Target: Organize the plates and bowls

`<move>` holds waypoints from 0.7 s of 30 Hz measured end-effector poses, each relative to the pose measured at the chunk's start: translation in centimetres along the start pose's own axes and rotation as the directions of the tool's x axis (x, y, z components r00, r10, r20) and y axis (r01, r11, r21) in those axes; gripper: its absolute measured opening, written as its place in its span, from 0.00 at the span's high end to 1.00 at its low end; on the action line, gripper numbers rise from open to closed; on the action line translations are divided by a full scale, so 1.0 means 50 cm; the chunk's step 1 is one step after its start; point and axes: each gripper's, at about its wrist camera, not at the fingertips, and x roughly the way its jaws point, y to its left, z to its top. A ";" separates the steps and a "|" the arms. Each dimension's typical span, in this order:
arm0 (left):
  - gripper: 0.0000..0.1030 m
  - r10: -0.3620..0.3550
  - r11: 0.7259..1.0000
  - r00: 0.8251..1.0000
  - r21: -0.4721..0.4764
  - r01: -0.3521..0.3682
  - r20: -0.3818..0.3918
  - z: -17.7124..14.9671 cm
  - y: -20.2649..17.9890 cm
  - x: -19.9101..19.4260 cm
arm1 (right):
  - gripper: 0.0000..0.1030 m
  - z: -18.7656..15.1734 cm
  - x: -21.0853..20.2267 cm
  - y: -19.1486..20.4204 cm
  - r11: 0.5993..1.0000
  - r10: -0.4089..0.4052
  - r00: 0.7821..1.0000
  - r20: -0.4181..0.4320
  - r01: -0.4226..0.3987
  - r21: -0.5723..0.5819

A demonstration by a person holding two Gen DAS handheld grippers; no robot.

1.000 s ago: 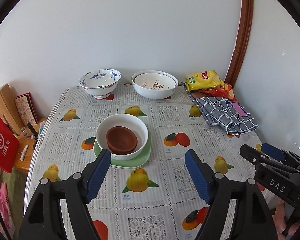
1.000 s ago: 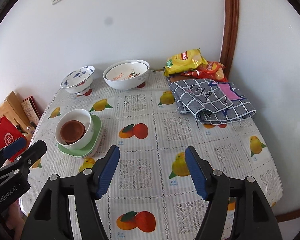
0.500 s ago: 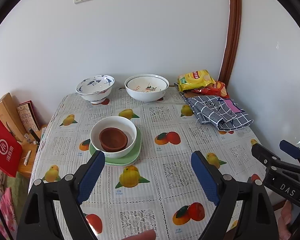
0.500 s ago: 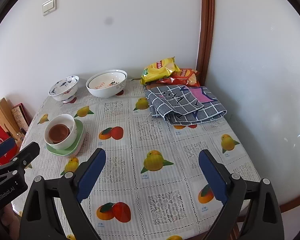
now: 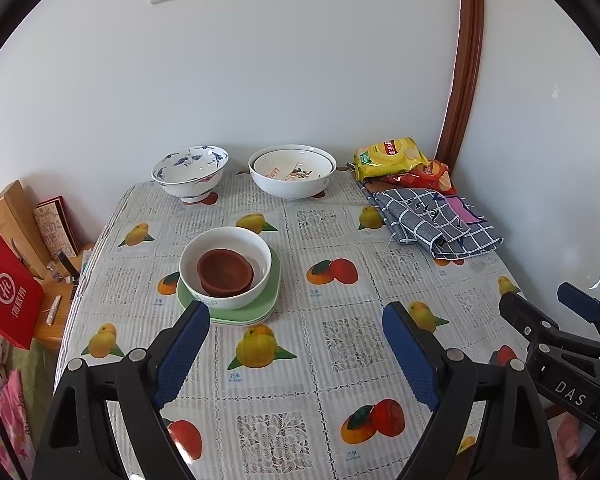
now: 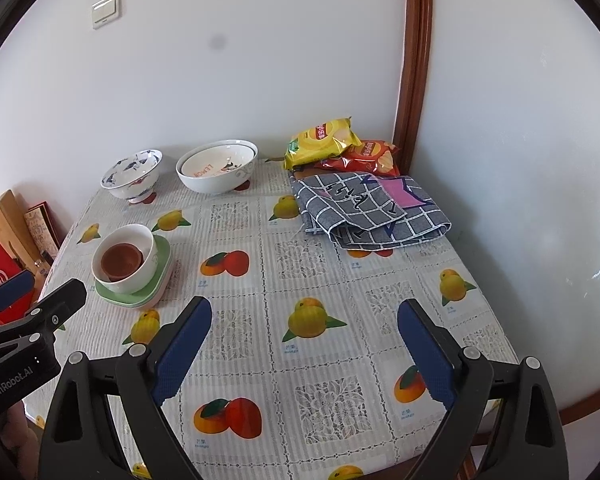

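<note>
I hold both tools back above the near edge of the fruit-patterned tablecloth surface (image 5: 300,364), and nothing is in either. My left hand-held gripper (image 5: 296,320) stands spread wide with only cloth showing between its blue pads; my right hand-held gripper (image 6: 304,316) is likewise spread and empty.

The stack looks done to me: the small brown clay bowl (image 5: 225,271) sits inside the plain white bowl (image 5: 225,266), which rests on the pale green square plates (image 5: 274,292). Against the wall stand the blue-and-white footed porcelain bowl (image 5: 190,170) and the large white bowl with a printed dish nested in it (image 5: 292,172), just beside each other.

If I go on, I judge the footed bowl is next. I would come in over its rim with one pad inside and one outside, pinch the wall firmly since glazed porcelain is slick, lift straight up, and keep clear of the large white bowl beside it.

Compared with a second ago, both sets of jaws have widened, the right more so, and both tools have drawn back from the stack, so more of the surface shows.
</note>
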 end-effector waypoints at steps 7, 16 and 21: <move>0.14 -0.004 1.000 1.000 -0.004 0.004 -0.007 -0.002 0.001 0.000 | 0.09 -0.002 -0.001 0.001 1.000 0.001 1.000 0.000 -0.001 0.001; 0.14 -0.001 1.000 1.000 -0.005 0.001 -0.010 -0.003 0.002 0.002 | 0.09 -0.003 -0.001 0.003 1.000 0.006 1.000 0.001 -0.006 0.003; 0.14 -0.001 1.000 1.000 -0.006 0.001 -0.012 -0.006 0.004 0.003 | 0.09 -0.003 -0.002 0.002 1.000 0.010 1.000 0.002 -0.010 0.008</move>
